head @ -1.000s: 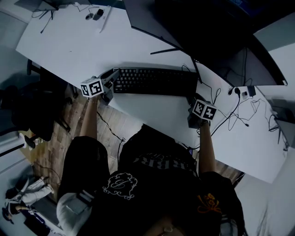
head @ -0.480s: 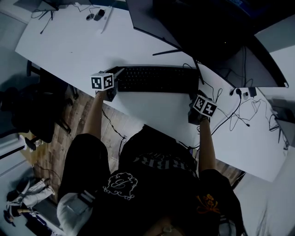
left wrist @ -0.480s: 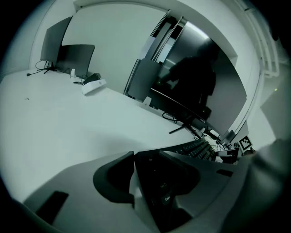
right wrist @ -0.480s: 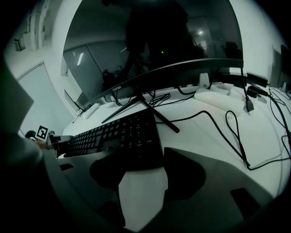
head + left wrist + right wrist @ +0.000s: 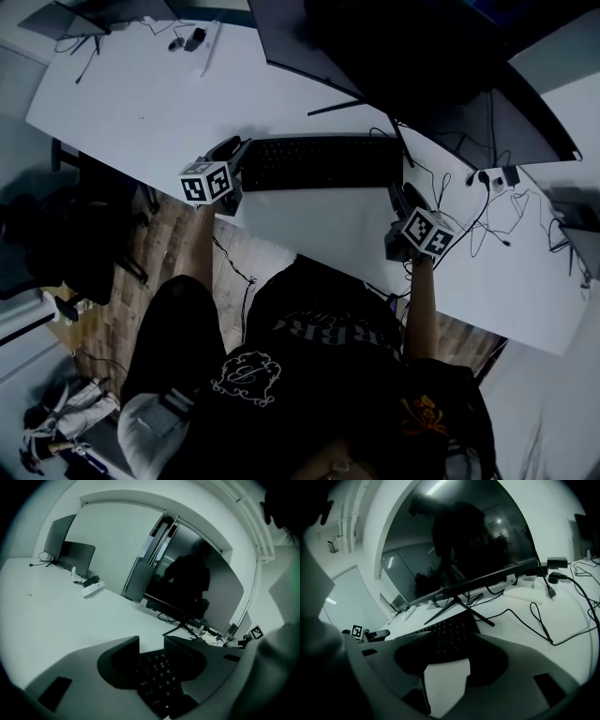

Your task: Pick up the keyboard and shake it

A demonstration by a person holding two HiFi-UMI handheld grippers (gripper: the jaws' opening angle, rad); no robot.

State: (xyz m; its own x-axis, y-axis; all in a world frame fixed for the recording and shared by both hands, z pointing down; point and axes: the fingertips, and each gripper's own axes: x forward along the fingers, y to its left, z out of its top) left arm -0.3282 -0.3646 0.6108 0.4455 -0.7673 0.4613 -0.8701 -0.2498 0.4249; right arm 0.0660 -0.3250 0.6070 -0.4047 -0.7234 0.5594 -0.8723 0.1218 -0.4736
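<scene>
A black keyboard (image 5: 319,162) lies flat on the white desk (image 5: 141,103) in front of the monitor. My left gripper (image 5: 236,150) is at the keyboard's left end. In the left gripper view the keys (image 5: 157,677) fill the gap between the jaws of that gripper (image 5: 152,641), but I see no pad pressing on them. My right gripper (image 5: 398,199) hangs just off the right end. Its jaws have just been closing. In the right gripper view the keyboard (image 5: 445,632) reaches the tips of that gripper (image 5: 450,641), and bare desk shows deeper in the gap.
A large dark monitor (image 5: 412,66) on a thin stand rises right behind the keyboard. Loose cables and plugs (image 5: 487,216) trail over the desk to the right. Small items (image 5: 192,37) lie far left. The desk's near edge runs just below both grippers.
My left gripper has shifted right, closer to the keyboard's left end. The right gripper has risen a little and come back from the right end. The keyboard has stayed on the desk.
</scene>
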